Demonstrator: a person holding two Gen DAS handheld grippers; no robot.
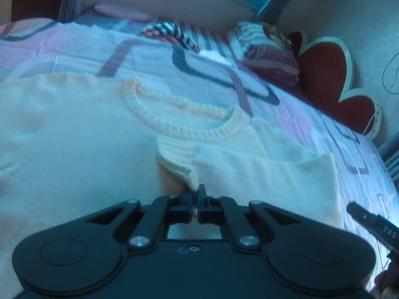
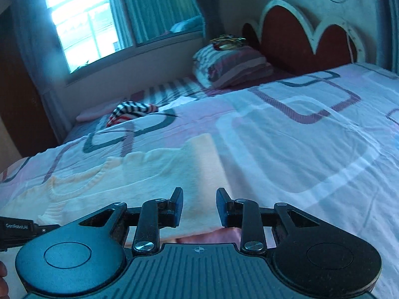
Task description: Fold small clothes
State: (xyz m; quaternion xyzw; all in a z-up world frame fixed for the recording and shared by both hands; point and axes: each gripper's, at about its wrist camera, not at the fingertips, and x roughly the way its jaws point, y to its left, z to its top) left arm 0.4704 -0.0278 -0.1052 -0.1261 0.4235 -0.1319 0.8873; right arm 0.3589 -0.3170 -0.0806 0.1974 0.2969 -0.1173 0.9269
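One cream sweater [image 1: 74, 149] lay on the bed [image 2: 299, 137], soft and limp. Left gripper [image 1: 195, 194] fingers pinched its sleeve cuff [image 1: 177, 159]; right gripper [image 2: 199, 204] fingers were spread, empty. Ribbed edges looked like the best hold.

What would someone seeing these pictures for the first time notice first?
Most likely the cream knitted sweater spread over the near part of the bed, with the left tongs shut on its ribbed sleeve cuff. Next, the right tongs held open over the sweater's edge. Farther back, the red scalloped headboard and a striped garment bunched up near the window side stand out.
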